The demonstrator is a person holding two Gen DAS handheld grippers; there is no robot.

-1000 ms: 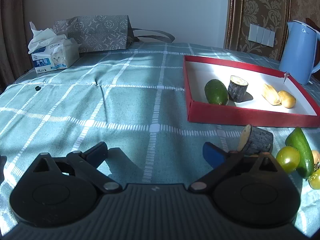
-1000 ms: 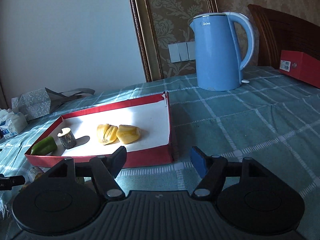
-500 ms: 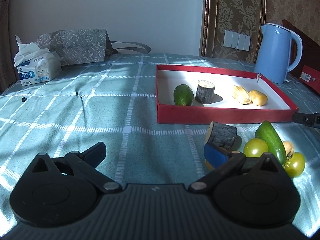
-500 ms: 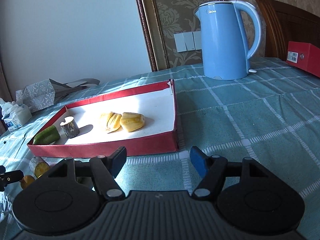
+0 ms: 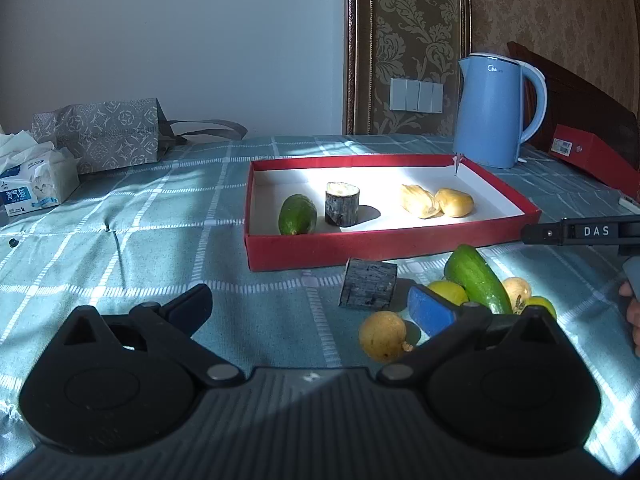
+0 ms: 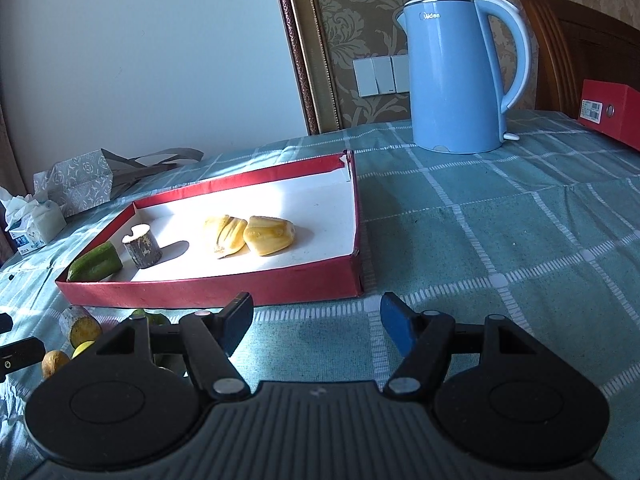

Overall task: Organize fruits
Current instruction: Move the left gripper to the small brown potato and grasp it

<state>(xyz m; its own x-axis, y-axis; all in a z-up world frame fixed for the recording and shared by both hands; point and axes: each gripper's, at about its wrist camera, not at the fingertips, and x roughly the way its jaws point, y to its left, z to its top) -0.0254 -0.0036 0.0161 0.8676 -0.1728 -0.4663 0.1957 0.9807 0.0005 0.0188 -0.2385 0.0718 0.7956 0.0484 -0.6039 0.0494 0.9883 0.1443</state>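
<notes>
Left wrist view: loose fruit heap on desk [image 5: 120,200] just ahead-right of my left tool [image 5: 310,306], short of red tray [image 5: 360,246]. Yellow fruit [image 5: 382,335] nearest, just inside blue pad [image 5: 430,314]; cucumber [image 5: 476,280] beyond, long axis slanting away-left. Left tool spread wide, pinching nothing. Right tool [image 6: 316,322] farther, facing tray corner, spread, empty.

Hard sunlight floods the red tray [image 5: 496,194], shadows elsewhere deep; sharp focus, fisheye bending at edges.
</notes>
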